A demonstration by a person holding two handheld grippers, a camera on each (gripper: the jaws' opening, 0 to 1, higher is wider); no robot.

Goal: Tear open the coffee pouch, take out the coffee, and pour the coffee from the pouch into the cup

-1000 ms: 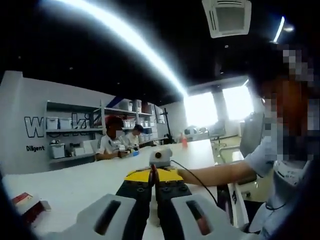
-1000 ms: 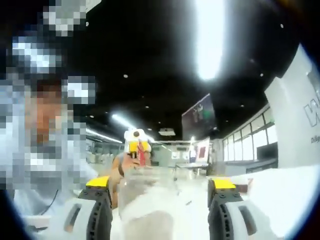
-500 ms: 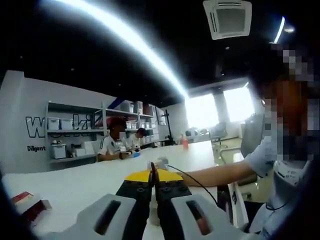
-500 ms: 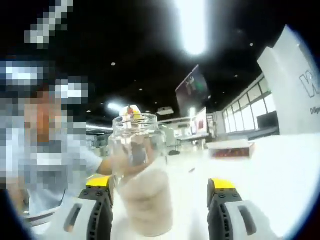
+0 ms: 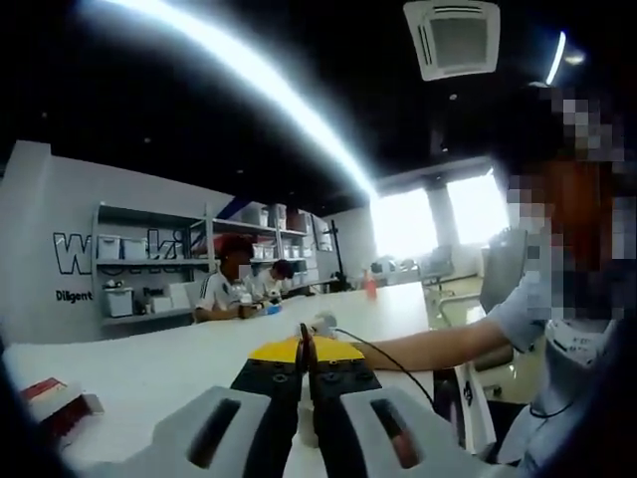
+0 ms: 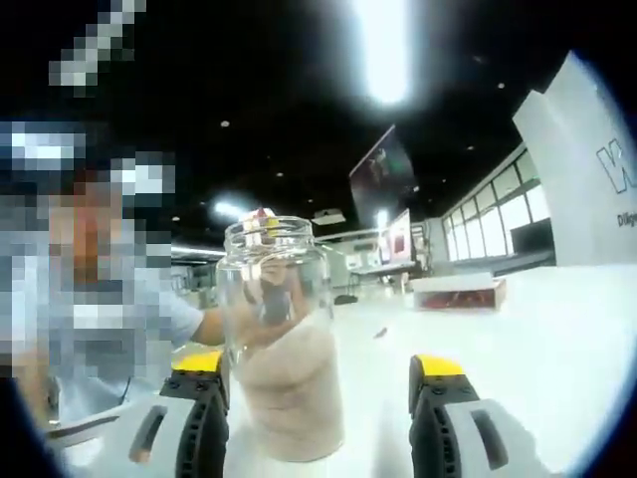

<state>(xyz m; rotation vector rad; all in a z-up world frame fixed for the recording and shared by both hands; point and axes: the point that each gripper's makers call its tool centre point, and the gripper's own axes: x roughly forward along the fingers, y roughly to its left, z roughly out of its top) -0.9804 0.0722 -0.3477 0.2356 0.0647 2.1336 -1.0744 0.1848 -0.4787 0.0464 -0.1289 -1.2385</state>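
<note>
In the left gripper view, my left gripper (image 5: 304, 357) is shut, and a thin red edge of the coffee pouch (image 5: 304, 342) is pinched between its yellow tips. A clear glass jar (image 6: 280, 339), which serves as the cup, stands on the white table with beige powder in its lower half. My right gripper (image 6: 316, 364) is open around the jar, which sits close to the left jaw. Just over the jar's rim, behind the glass, the left gripper's yellow tips and the red pouch (image 6: 262, 220) show small.
A red and white box (image 6: 458, 291) lies on the white table (image 6: 557, 329), also seen as the red box (image 5: 52, 398) at the left. A small scrap (image 6: 381, 333) lies near the jar. The person's forearm (image 5: 438, 344) reaches in. Two people sit by shelves (image 5: 149, 274) at the back.
My right gripper has come nearer to the jar, which now stands larger and sharper between the open jaws. The left gripper has stayed shut on the pouch.
</note>
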